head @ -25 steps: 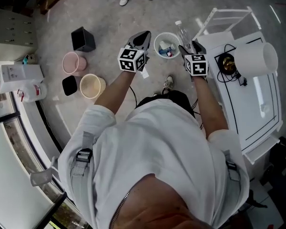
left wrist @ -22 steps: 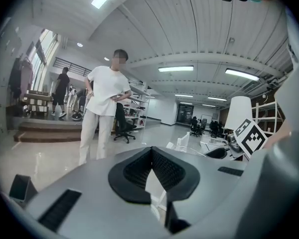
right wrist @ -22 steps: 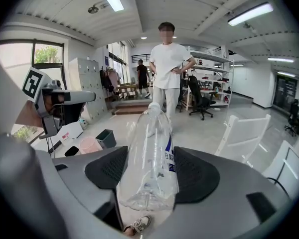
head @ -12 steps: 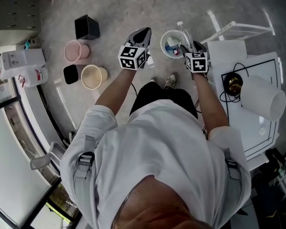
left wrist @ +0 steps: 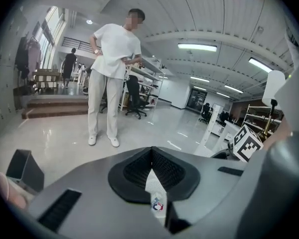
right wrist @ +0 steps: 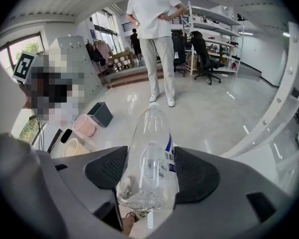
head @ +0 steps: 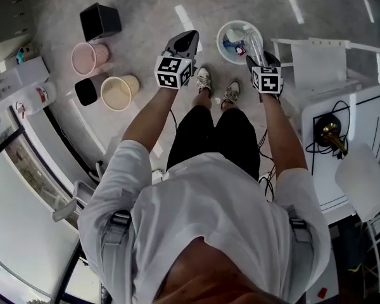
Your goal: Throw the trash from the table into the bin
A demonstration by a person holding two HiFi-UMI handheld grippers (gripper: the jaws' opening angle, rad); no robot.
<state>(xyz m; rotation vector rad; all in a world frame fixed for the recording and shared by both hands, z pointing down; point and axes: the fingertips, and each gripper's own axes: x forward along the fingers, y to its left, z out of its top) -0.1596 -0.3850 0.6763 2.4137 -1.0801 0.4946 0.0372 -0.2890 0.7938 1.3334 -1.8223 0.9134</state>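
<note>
Clear bottle (right wrist: 149, 158) with a blue label: right gripper (right wrist: 149, 176) is clamped on it near the base. Long axis runs along the jaws, cap pointing away and down. Head view puts it over the rim of the white bin (head: 219, 40), which holds mixed trash. Left gripper (left wrist: 152, 169) is pinched tight on a paper scrap (left wrist: 156, 195), clear only in its own view. Pink bin (head: 88, 57) and cream basket (head: 118, 92) sit well left.

The left gripper (left wrist: 152, 156) has its jaws pressed together on a thin white wrapper (left wrist: 156, 193) — a small red-and-blue mark shows near its lower end. Beyond, a person (left wrist: 112, 68) in white stands on the glossy floor (left wrist: 154, 121). A black bin (left wrist: 24, 169) sits at lower left; a chair (left wrist: 134, 96) stands farther back.
</note>
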